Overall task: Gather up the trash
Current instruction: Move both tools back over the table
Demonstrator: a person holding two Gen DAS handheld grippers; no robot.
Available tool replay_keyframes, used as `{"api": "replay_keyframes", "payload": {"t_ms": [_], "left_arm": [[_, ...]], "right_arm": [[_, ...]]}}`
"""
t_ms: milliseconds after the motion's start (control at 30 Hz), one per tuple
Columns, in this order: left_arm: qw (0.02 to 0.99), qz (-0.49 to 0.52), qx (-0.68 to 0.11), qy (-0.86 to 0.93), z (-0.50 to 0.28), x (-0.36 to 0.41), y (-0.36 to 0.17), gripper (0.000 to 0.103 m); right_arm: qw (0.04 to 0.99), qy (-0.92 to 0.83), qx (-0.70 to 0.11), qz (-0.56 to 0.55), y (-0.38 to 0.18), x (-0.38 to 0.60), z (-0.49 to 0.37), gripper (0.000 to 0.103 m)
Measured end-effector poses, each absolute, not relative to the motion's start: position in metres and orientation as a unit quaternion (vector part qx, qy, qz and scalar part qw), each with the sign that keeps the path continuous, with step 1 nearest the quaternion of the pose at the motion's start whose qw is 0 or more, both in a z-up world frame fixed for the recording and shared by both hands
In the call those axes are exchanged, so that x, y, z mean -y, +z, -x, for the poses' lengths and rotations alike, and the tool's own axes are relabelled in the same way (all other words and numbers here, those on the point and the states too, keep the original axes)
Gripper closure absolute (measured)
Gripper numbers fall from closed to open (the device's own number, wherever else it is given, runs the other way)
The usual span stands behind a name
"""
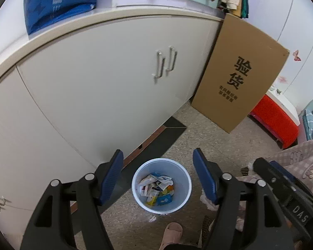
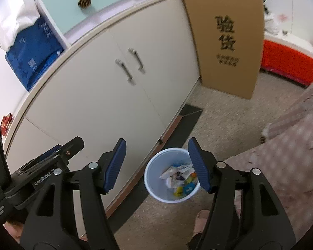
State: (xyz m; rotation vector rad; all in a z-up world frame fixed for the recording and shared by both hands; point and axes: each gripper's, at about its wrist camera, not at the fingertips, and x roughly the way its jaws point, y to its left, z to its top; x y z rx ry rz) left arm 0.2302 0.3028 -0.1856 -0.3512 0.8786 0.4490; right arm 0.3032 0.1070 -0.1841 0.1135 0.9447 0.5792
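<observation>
Blue-padded left gripper (image 1: 158,173) and right gripper (image 2: 157,163) hang above the white bin (image 1: 185,195), jaws apart, nothing between them. Crumpled wrappers (image 1: 156,188) fill the bin's bottom.

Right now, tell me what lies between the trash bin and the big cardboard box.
Only floor: speckled flooring and a dark floor strip by the cabinet separate the bin from the cardboard box. Both wrist views show it.

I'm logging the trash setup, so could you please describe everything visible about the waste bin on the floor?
The waste bin is a round, pale blue pail, seemingly plastic, tapering downward, lidless. It stands upright on the speckled floor near the white cabinet, apart from it. Crumpled wrappers and small colourful packets cover its bottom. Nothing else touches it.
</observation>
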Motion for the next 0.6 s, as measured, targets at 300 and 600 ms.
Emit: {"api": "replay_keyframes", "payload": {"t_ms": [300, 600], "left_arm": [[0.895, 0.137, -0.399, 0.145, -0.242, -0.22, -0.141, 0.033], [0.919, 0.067, -0.387, 0.021, -0.27, -0.071, -0.098, 0.033]], "right_arm": [[0.891, 0.219, -0.39, -0.083, -0.125, 0.002, -0.29, 0.039], [0.923, 0.129, -0.344, -0.117, -0.09, 0.147, -0.27, 0.037]]}}
